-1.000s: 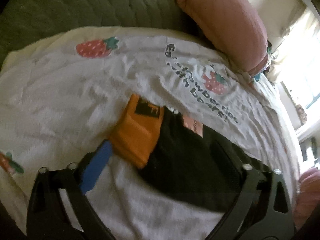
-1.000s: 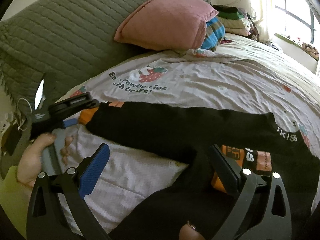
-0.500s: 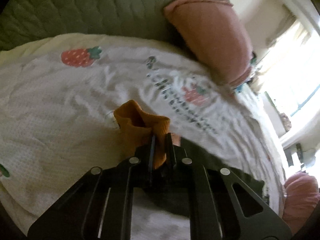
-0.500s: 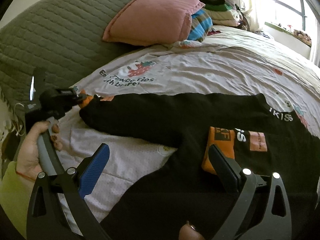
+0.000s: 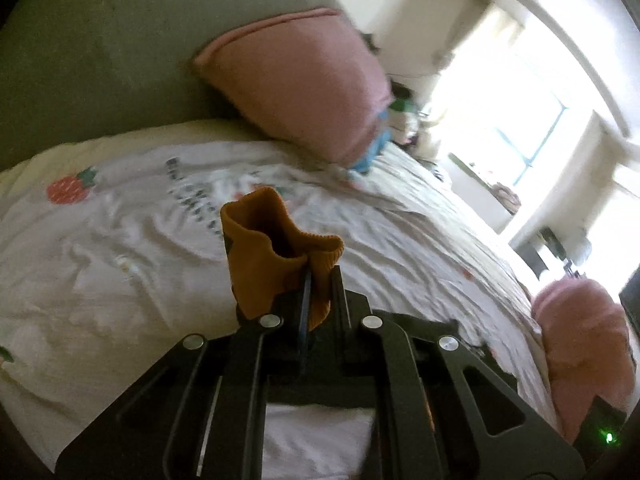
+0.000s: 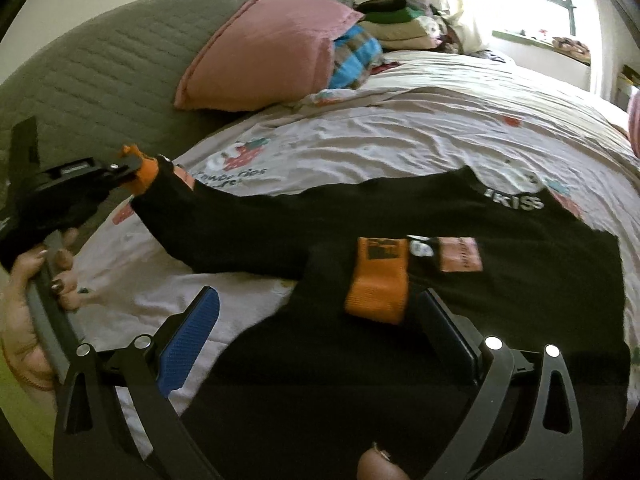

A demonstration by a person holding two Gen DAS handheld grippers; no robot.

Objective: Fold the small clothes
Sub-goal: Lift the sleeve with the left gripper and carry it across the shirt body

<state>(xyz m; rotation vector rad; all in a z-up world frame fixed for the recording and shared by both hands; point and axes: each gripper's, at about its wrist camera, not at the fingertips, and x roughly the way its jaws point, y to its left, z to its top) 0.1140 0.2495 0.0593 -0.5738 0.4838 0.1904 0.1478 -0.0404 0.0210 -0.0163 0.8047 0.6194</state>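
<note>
Compared with a second ago, the left gripper (image 5: 320, 280) has gone from wide open over the sleeve to clamped tight on the orange cuff (image 5: 276, 252), and that sleeve is now lifted off the bedspread (image 6: 380, 148) instead of lying flat. The right gripper (image 6: 320, 320) has slid along the black sweater (image 6: 480, 280), so the other orange cuff (image 6: 378, 280) that sat further ahead now sits right by its far finger.

The sweater is spread across the near part of the bed, neck toward the window side. Plenty of bare bedspread beyond it, up to the pink pillow (image 6: 264, 52) and the grey headboard (image 6: 92, 68); folded clothes are stacked behind the pillow.

The right gripper's jaws stand wide apart, holding nothing, hovering over the sweater's body. A hand (image 6: 36, 296) grips the left tool's handle.
</note>
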